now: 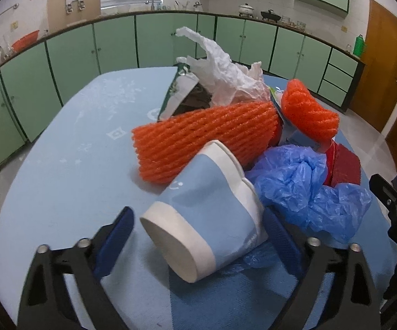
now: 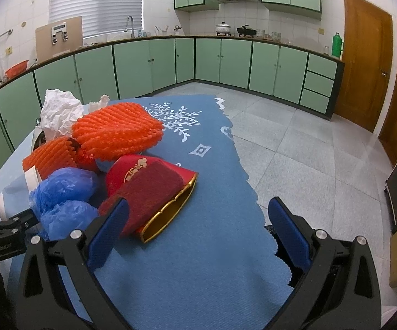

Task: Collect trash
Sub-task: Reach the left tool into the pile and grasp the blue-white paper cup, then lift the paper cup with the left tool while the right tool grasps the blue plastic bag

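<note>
The left hand-held gripper (image 1: 198, 236) straddles the tipped blue-and-white paper cup (image 1: 204, 220), jaws apart, not yet pressing; the cup's long axis points away toward the bench's (image 1: 61, 165) trash pile, base nearest

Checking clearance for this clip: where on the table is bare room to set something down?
Free: the tablecloth left of the orange foam net, and the dark blue cloth between the red box and the table edge. Crowded: the pile around the paper cup and blue bag.
</note>
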Demonstrator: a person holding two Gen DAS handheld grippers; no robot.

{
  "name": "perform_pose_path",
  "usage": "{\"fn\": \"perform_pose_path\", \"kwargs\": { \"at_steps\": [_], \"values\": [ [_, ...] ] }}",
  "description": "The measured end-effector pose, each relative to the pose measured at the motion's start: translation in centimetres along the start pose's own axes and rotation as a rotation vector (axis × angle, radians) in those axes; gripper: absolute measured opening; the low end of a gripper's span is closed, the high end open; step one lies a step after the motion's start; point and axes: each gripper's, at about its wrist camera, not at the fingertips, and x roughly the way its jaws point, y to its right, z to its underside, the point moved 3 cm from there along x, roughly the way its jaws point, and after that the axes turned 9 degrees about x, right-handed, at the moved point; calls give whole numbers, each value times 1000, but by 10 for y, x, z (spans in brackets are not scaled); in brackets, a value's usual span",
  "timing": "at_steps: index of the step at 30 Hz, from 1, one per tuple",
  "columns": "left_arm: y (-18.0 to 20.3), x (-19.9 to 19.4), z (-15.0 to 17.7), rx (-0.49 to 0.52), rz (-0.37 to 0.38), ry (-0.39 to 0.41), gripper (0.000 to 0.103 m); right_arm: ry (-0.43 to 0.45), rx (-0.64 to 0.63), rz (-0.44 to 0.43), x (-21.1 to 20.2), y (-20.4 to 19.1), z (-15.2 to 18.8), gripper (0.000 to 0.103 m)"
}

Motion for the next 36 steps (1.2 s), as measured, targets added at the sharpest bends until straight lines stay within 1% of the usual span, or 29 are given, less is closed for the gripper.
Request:
{"fn": "perform_pose_path", "kwargs": {
  "at_steps": [1,4,5,7,8,9,10,11,12,15,17,19,20,21,26,29,30,34,35,36],
  "values": [
    [0,0,0,-4,10,0,80,0,0,-1,0,0,1,98],
    [-4,-3,0,-19,27,11,76,-3,-7,-4,2,-3,1,98],
    [-6,-5,0,-23,30,18,72,-4,-10,-6,2,-4,2,98],
    [-10,-10,-1,-32,27,37,70,-7,-15,-12,3,-7,2,98],
    [-11,-12,-1,-32,25,43,67,-7,-16,-15,3,-8,2,98],
    [-13,-14,-2,-29,26,52,57,-6,-16,-25,2,-10,2,98],
    [-15,-16,-3,-31,21,65,55,-4,-18,-33,2,-12,2,98],
    [-17,-18,-4,-40,32,76,52,-3,-20,-38,2,-15,2,98],
    [-19,-18,-5,-45,37,78,50,-2,-25,-45,2,-17,2,98],
    [-22,-20,-8,-43,37,81,49,-5,-38,-66,1,-25,3,98],
    [-25,-22,-1,-39,40,83,49,-6,-43,-83,0,-30,4,98],
    [-26,-24,1,-49,56,80,52,-3,-51,-88,-1,-32,5,98],
    [-26,-24,3,-59,65,78,57,-3,-53,-86,-1,-33,5,98],
    [-26,-23,4,-67,72,66,68,-4,-52,-87,0,-33,6,98],
    [-19,-15,10,-71,51,35,87,-7,-37,-80,0,-30,5,98],
    [-17,-5,12,-95,50,5,90,-2,-33,-71,-1,-25,5,98],
    [-16,-2,12,-93,49,-4,92,-3,-29,-69,-1,-23,4,98],
    [-12,12,13,-78,48,-44,93,-3,-23,-62,1,-20,4,98],
    [-11,11,13,-73,46,-36,93,-4,-23,-62,1,-20,4,98],
    [-10,10,13,-70,47,-29,87,-5,-21,-63,1,-20,4,98]
  ]
}}
